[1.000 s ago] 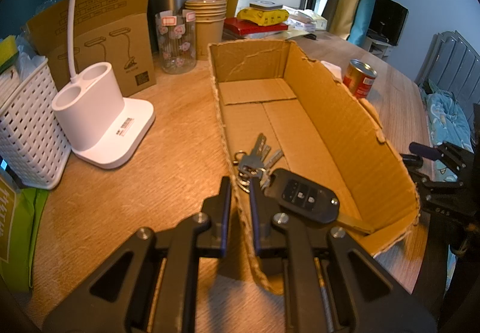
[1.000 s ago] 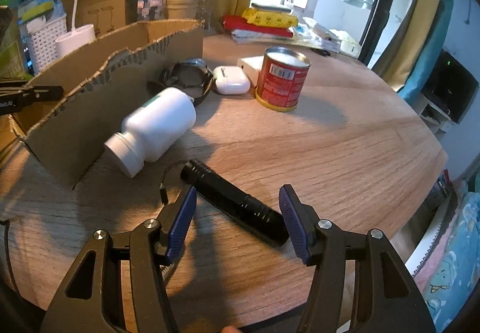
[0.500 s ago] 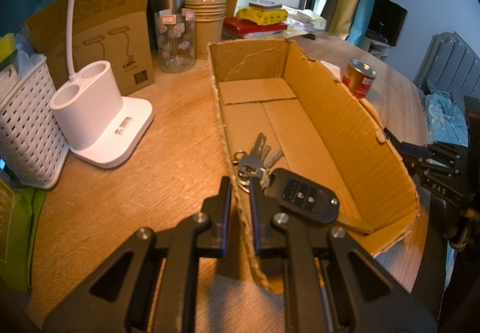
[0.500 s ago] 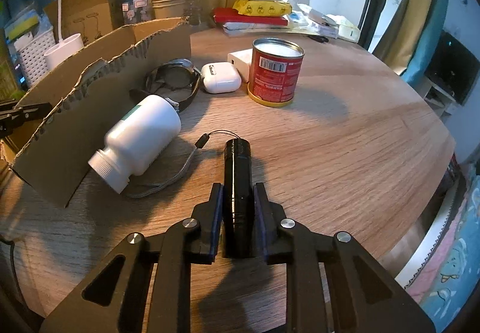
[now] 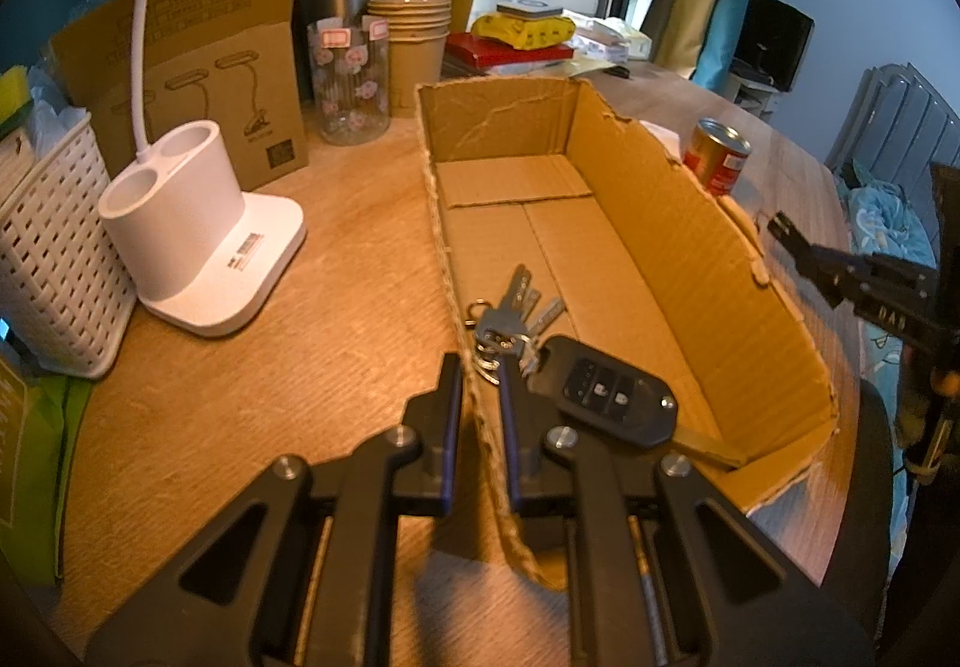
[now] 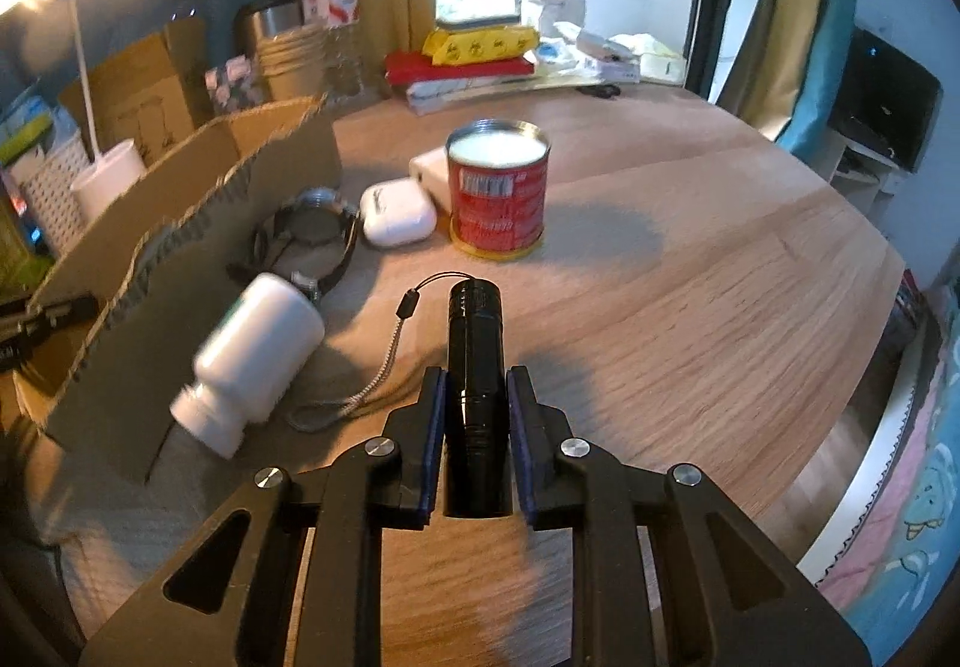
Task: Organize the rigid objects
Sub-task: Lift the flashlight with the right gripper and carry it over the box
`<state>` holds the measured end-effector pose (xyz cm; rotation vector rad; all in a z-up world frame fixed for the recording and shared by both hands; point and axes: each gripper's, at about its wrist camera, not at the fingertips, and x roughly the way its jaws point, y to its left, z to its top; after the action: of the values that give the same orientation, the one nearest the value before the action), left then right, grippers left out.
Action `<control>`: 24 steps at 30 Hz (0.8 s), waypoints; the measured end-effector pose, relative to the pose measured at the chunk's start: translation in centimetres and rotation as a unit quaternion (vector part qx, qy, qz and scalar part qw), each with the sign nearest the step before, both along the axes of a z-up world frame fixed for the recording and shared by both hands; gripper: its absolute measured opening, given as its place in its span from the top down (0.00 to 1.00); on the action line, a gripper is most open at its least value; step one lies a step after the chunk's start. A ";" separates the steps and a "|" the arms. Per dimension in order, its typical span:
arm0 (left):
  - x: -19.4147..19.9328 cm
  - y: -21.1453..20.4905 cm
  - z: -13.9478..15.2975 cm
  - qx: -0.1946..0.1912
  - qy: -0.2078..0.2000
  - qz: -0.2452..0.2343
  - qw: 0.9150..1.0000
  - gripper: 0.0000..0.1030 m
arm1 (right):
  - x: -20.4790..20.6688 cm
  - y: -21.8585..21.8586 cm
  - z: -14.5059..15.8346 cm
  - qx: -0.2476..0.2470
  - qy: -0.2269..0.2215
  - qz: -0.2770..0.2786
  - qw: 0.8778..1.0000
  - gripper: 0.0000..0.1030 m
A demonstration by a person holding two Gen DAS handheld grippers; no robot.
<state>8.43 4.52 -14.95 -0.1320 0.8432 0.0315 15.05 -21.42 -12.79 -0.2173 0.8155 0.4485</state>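
**Torch grabbed, box is next**

So, biggest first: the round wooden tabletop [image 6: 690,271] carries a long open cardboard box [image 5: 660,223], torn rim and all. The left gripper [image 5: 480,397] is clamped tight on the box's near wall, pinning it in place.

The right gripper [image 6: 477,403] is closed snug on the black torch [image 6: 475,361], held lengthwise between the pads with its wrist cord trailing down to the tabletop.

My read: pick-up is done, now it's the carry. The next move needs the torch lifted clear over the torn wall and set down inside, beside the keys [image 5: 540,337], without the cord snagging.

Only the left view shows the box's inside and those keys. Only the right view shows what's waiting outside: white bottle [image 6: 252,355] lying against the box, red can [image 6: 497,193], watch [image 6: 312,229], earbud case [image 6: 396,214].
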 end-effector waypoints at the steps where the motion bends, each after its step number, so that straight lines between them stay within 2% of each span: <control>1: 0.0 -0.1 0.0 0.000 0.000 0.000 1.000 0.88 | 0.0 0.0 0.2 0.002 -0.002 -0.001 1.000 0.79; 17: 0.1 0.2 0.1 -0.005 -0.002 0.000 1.000 0.88 | -0.9 -0.1 3.5 0.021 -0.045 -0.012 0.999 0.79; 24: -0.1 0.5 0.0 -0.010 -0.007 0.004 1.000 0.88 | -2.4 0.2 7.0 0.036 -0.084 -0.008 0.996 0.79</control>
<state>8.37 5.05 -14.99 -0.1549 0.8289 0.0294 12.61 -21.18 -5.83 -0.1799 0.6350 0.4377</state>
